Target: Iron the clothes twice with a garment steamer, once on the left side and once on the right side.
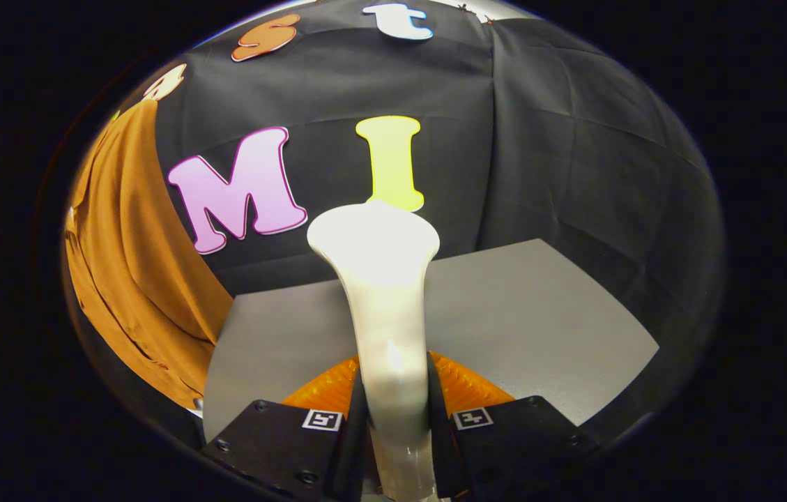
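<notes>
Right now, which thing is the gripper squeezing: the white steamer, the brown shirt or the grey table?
The white plastic garment steamer; the gripper clamps its handle, unlike the hanging brown cloth garment and flat grey table.

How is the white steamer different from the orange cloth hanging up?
The steamer is white, smooth and stiff; the cloth is orange, soft and folded. The steamer stands upright, clamped between the gripper fingers; the cloth hangs off to the side against the booth wall, untouched. Both rise higher than the grey table.
</notes>
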### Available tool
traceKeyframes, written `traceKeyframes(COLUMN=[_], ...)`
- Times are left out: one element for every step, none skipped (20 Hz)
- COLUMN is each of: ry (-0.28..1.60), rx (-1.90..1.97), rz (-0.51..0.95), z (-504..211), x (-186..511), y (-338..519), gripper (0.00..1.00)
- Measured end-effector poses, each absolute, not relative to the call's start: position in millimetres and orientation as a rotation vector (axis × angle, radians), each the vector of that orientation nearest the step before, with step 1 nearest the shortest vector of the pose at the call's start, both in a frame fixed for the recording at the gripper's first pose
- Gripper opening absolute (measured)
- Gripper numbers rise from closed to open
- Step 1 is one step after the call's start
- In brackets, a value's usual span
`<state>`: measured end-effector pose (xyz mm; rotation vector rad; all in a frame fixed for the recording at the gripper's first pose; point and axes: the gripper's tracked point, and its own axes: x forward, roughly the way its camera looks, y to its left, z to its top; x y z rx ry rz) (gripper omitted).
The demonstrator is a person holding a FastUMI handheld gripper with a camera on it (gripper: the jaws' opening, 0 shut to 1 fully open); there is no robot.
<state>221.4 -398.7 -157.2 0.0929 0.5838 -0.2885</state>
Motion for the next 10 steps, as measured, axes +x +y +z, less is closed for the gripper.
traceKeyframes(ry=[0.563, 0.546, 0.527, 0.51, 0.49, 0.472, 0.452, 0.43, 0.409, 0.394], rx=[0.1, 0.1, 0.101, 0.102, 0.103, 0.101, 0.098, 0.096, 0.098, 0.097], rz=[-0.29, -0.295, -0.303, -0.309, -0.314, -0.318, -0.322, -0.322, -0.32, -0.316], z=[-148, -141, -134, -127, -119, -112, -104, -97, -89, -83], x=[214, 208, 201, 196, 191, 185, 180, 174, 169, 166], y=[-395, -392, -389, -384, -378, -370, -361, -350, -336, -323], gripper=[0.43, 0.43, 0.43, 0.42, 0.42, 0.43, 0.42, 0.42, 0.42, 0.42])
